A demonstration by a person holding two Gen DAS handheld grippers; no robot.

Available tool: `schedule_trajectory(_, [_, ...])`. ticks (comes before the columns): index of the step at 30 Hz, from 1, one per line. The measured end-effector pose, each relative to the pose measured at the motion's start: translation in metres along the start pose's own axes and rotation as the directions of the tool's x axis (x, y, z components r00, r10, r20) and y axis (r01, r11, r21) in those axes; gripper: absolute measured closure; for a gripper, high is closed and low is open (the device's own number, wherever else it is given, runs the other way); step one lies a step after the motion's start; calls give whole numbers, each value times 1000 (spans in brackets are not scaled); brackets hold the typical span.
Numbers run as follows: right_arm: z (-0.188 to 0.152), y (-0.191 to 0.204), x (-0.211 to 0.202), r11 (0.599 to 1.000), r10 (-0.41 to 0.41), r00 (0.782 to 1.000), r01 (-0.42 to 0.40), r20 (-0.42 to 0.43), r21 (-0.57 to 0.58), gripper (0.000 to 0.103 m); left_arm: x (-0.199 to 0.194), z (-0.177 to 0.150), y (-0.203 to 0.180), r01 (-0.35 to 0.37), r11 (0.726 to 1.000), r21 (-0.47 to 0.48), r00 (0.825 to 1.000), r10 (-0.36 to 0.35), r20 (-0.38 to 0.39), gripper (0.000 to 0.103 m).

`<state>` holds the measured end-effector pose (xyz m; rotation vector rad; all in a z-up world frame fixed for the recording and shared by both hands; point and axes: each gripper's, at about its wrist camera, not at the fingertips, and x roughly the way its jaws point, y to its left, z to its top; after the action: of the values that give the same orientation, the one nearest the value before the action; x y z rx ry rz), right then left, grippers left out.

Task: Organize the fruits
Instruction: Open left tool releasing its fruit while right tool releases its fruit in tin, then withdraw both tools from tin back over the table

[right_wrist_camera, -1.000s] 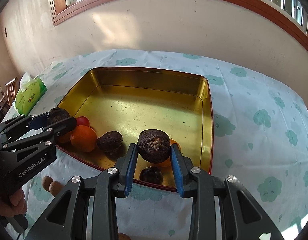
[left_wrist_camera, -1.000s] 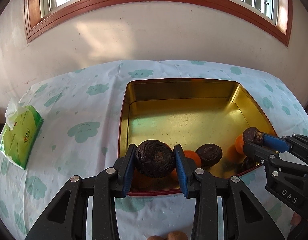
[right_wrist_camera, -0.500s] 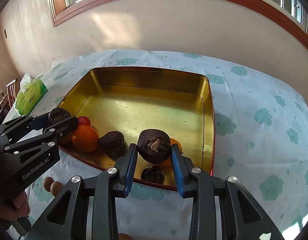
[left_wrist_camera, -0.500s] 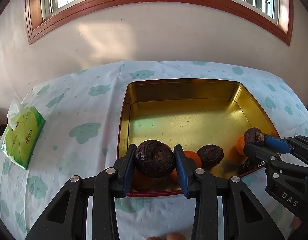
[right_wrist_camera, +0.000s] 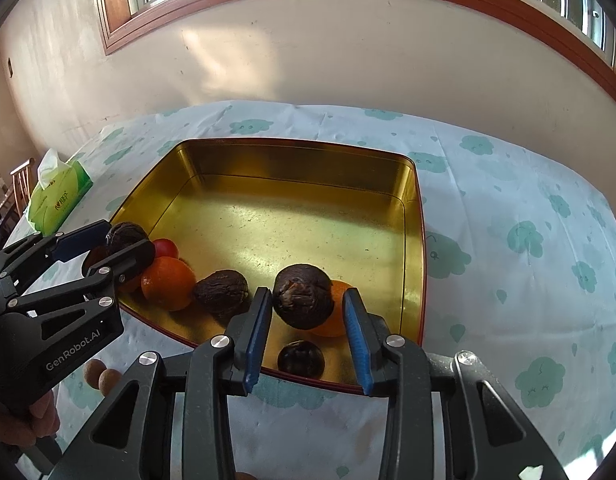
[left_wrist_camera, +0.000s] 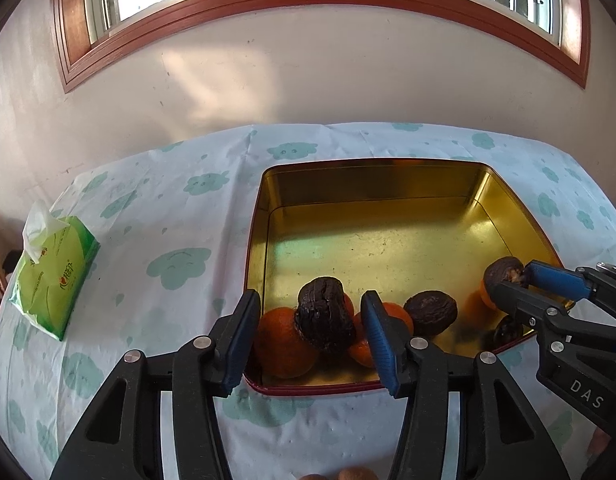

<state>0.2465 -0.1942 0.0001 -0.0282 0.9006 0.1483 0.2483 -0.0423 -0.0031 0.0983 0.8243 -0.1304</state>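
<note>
Fruit (left_wrist_camera: pixel 325 316) by tray (left_wrist_camera: pixel 372 200) near rim, far half bare

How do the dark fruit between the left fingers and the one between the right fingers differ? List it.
Left fruit sits clear of both fingers, tilted on oranges; right fruit touches one finger, beside one orange. Left gripper stands wider than right gripper. Both: dark, wrinkled, over the gold tray, fingers having just been opening.
</note>
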Motion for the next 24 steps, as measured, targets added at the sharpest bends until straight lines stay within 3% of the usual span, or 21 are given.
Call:
schedule_trajectory(8, [0, 2, -11, 1000, -12, 1000, 12, 18, 5, 55, -9, -3, -4, 13, 1000, 1, 1000, -13, -3, 39])
schedule_trajectory(16, [-7, 0, -33, 999, 4, 999, -6, 43, 40, 50, -38, -10, -11, 33, 999, 0, 999, -33, 29, 37])
schedule_trajectory(24, [-36, 7, -57, 998, 17, 999, -19, 38, 59, 49, -78, -34, -10, 35, 999, -22, 998, -34, 44, 37])
